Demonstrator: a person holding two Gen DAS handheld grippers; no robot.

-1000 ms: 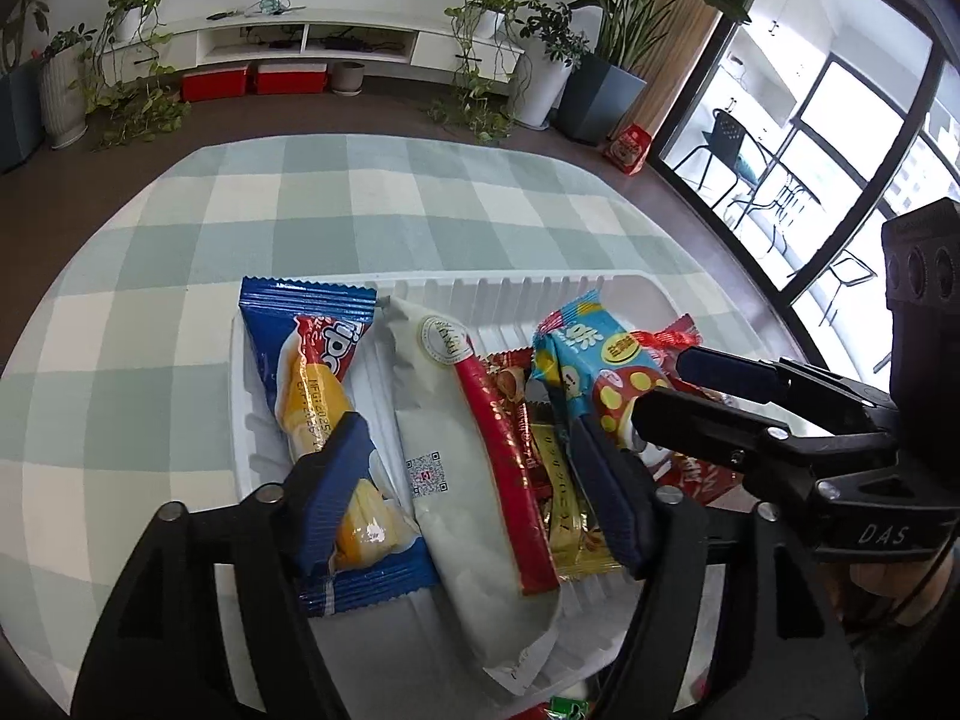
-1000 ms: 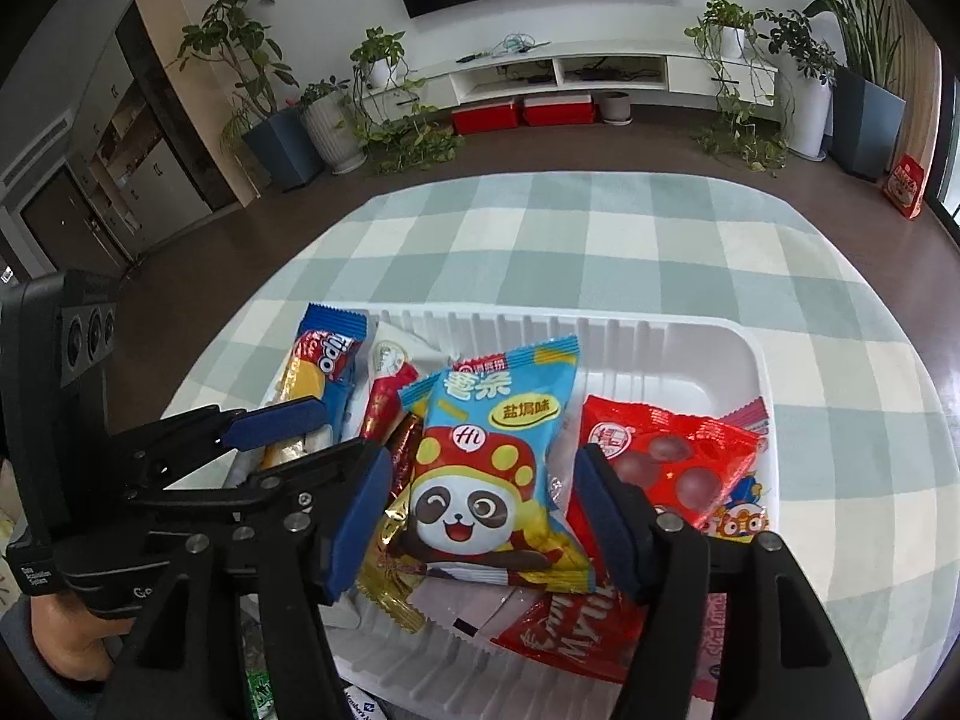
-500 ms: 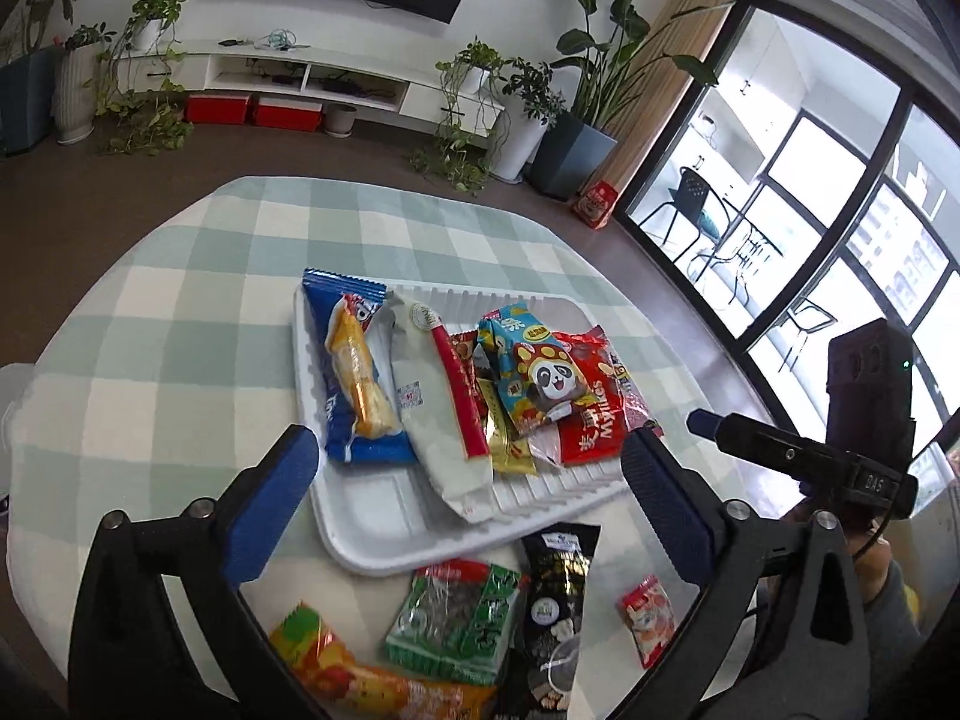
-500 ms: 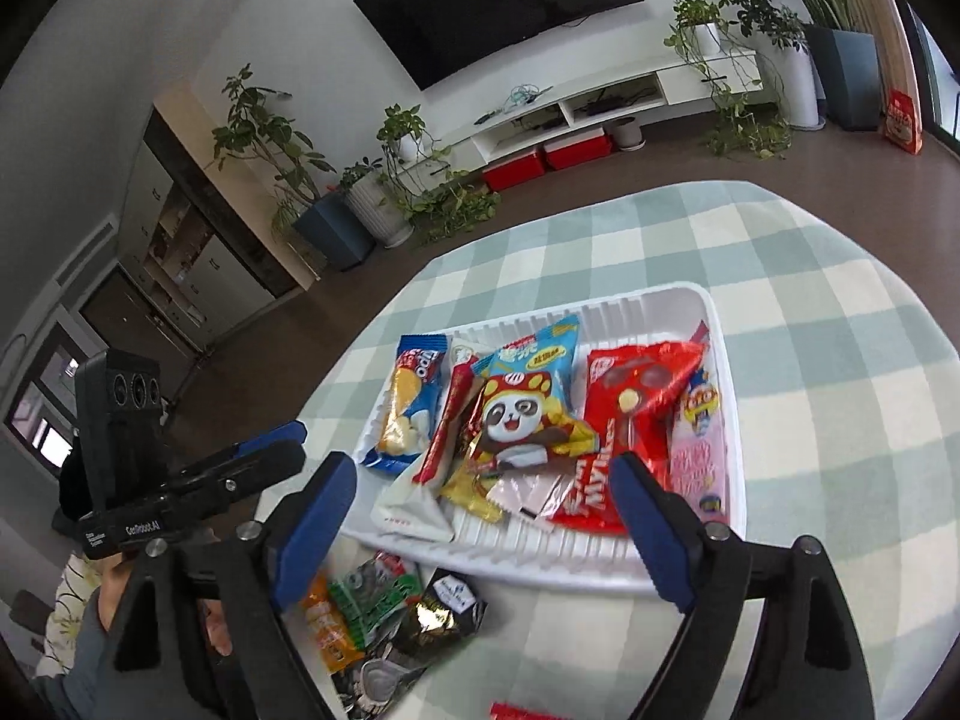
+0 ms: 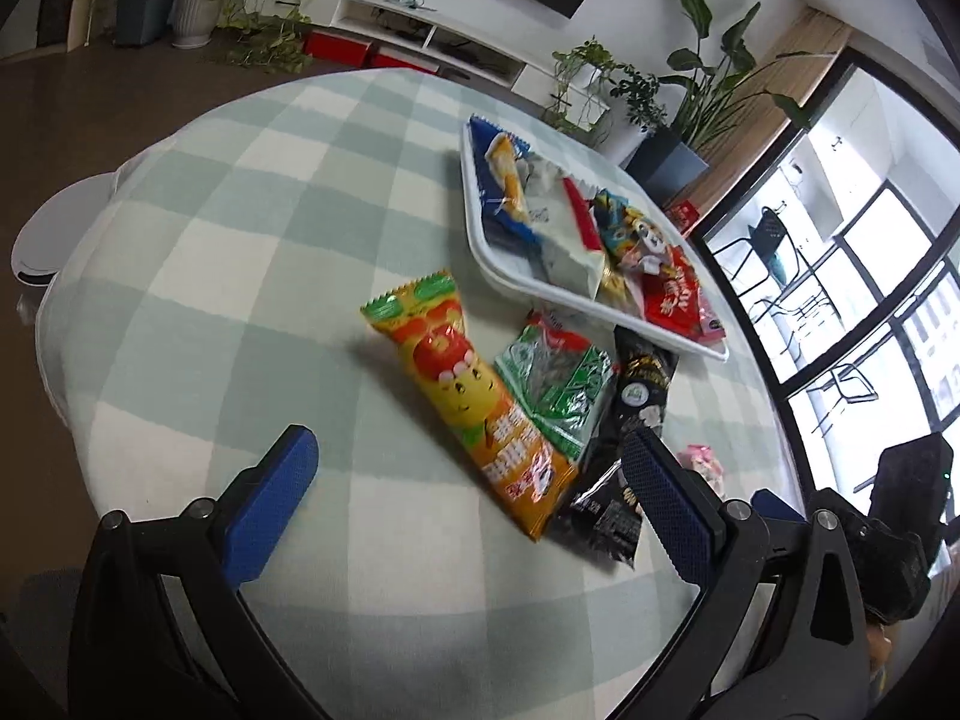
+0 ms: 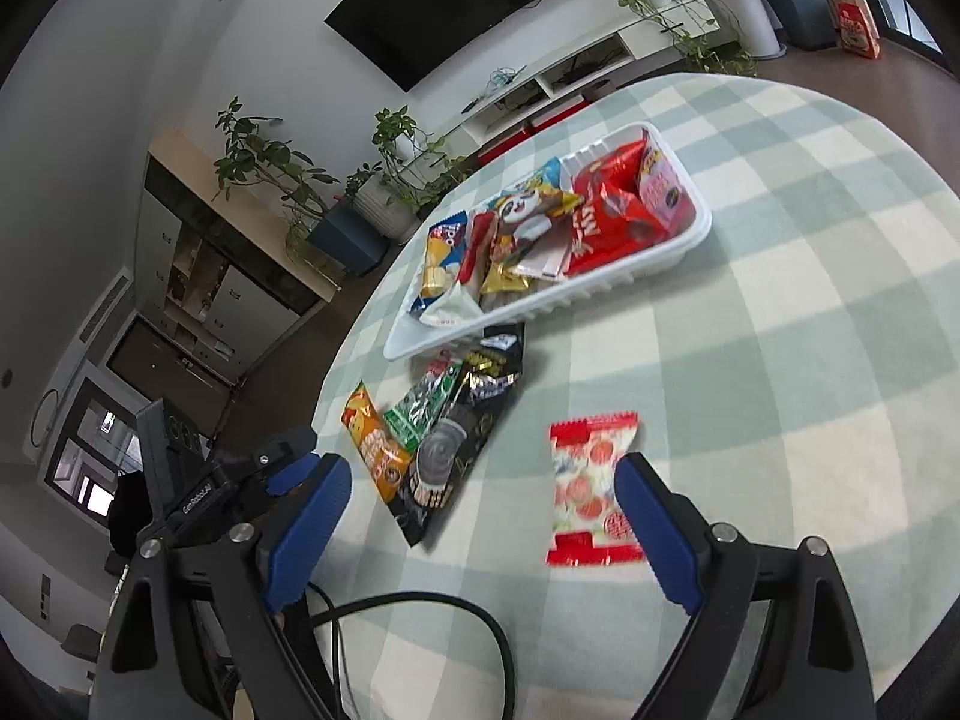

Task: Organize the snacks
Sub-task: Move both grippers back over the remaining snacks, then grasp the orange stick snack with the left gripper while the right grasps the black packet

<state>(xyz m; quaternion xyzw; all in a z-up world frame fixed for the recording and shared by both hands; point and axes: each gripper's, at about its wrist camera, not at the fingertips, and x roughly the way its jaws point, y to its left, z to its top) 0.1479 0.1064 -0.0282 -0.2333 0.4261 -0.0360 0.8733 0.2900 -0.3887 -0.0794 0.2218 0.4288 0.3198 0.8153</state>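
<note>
A: Container status?

B: One white tray [image 6: 606, 291] is noted on the checked surface [image 5: 252, 252]. A blue packet [image 5: 501, 180], a white-and-red packet [image 5: 561, 222], a panda-print packet [image 6: 528, 213] and red packets [image 6: 606, 216] are held in it, overlapping.

A: Edges and open room?

B: Bare cloth is seen left of the tray in the left view. The surface's rounded edge lies close beyond the tray's far side.

A: Loose items and obstructions?

B: An orange packet [image 5: 480, 414], a green packet [image 5: 555, 381] and a black packet [image 5: 624, 450] are piled just in front of the tray. A red-and-white candy packet [image 6: 591, 489] lies apart, beside the right gripper [image 6: 480, 525]. Both that and the left gripper [image 5: 471, 507] are spread wide, nothing held.
</note>
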